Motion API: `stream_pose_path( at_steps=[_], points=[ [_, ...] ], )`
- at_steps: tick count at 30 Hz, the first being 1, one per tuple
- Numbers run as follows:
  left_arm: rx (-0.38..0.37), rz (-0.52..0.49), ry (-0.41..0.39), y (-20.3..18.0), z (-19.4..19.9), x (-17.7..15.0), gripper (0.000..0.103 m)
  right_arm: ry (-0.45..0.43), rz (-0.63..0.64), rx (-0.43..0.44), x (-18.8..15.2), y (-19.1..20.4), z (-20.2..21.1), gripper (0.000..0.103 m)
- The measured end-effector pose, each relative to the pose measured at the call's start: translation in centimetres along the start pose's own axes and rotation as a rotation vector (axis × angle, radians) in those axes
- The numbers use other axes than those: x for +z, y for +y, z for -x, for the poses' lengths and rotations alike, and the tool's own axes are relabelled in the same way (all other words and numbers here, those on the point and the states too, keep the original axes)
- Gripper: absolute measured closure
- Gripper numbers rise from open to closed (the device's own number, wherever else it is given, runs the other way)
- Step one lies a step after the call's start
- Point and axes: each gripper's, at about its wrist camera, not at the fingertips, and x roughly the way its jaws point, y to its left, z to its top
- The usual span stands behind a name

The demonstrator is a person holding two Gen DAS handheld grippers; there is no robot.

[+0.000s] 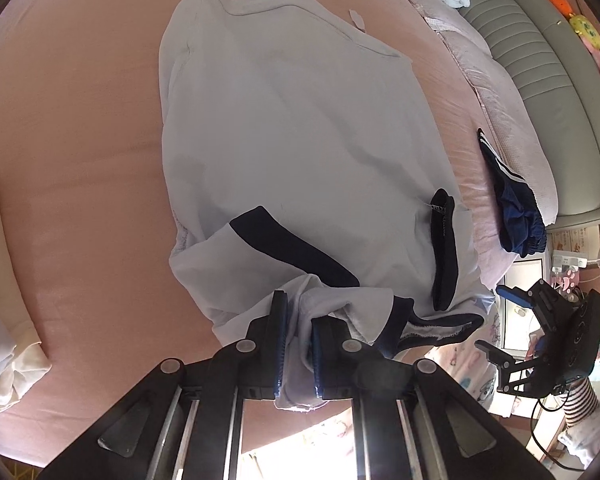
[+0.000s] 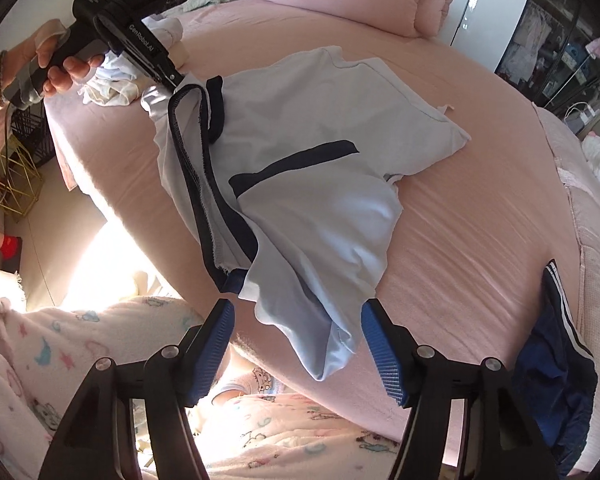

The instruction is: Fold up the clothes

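The left gripper (image 1: pixel 299 320) pinches a bunched corner of the white shirt (image 1: pixel 284 136) on the pink bed (image 1: pixel 80 140), while the right gripper (image 2: pixel 296 344) gapes empty around the dangling sleeve, so one-sided pulling could drag and crumple it

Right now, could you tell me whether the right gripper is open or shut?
Open. In its own wrist view the right gripper has its blue pads spread wide, with a loose corner of the white shirt hanging between them, unclamped.

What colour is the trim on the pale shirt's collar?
Dark navy trim, clearest in the right wrist view, on the pale grey-white shirt.
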Motion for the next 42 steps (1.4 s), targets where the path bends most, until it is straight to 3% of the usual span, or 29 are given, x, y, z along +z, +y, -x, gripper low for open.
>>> stream_pose_path(
  at_steps=[11,17,20,21,22,23,24,25,27,30,33,42],
  points=[
    [0.031,0.022,0.024,-0.5,0.2,0.1,0.094,-0.035,0.277,-0.081,-0.1,3.7,-3.5,0.037],
    [0.072,0.005,0.059,-1.0,0.2,0.2,0.094,-0.025,0.353,-0.126,-0.3,4.6,-5.0,0.037],
    [0.096,-0.022,0.102,-1.5,0.3,-0.1,0.092,-0.018,0.322,-0.113,0.1,4.3,-5.0,0.038],
    [0.115,-0.036,0.117,-1.6,0.4,-0.2,0.086,-0.016,0.313,-0.111,0.3,4.3,-5.0,0.04],
    [0.142,-0.054,0.129,-1.8,0.4,-0.4,0.073,-0.013,0.308,-0.113,0.4,4.3,-4.9,0.043],
    [0.179,-0.08,0.133,-2.1,0.6,-0.6,0.065,-0.009,0.304,-0.12,0.6,4.2,-4.9,0.051],
    [0.214,-0.115,0.13,-2.5,0.8,-0.9,0.05,-0.006,0.295,-0.131,0.7,4.1,-4.8,0.064],
    [0.243,-0.157,0.123,-2.9,1.1,-1.3,0.044,-0.008,0.273,-0.136,0.9,3.9,-4.6,0.071],
    [0.29,-0.229,0.108,-3.7,1.6,-2.1,0.044,0.002,0.193,-0.108,1.6,3.0,-4.4,0.08],
    [0.348,-0.329,0.057,-4.9,2.4,-3.7,0.044,0.008,0.057,-0.042,2.5,1.2,-3.9,0.085],
    [0.394,-0.432,0.0,-6.3,3.0,-5.1,0.044,0.002,0.007,-0.011,2.5,0.5,-3.5,0.085],
    [0.339,-0.578,-0.013,-8.4,1.9,-7.2,0.044,0.02,-0.041,0.014,3.6,-0.1,-3.0,0.085]
  ],
)
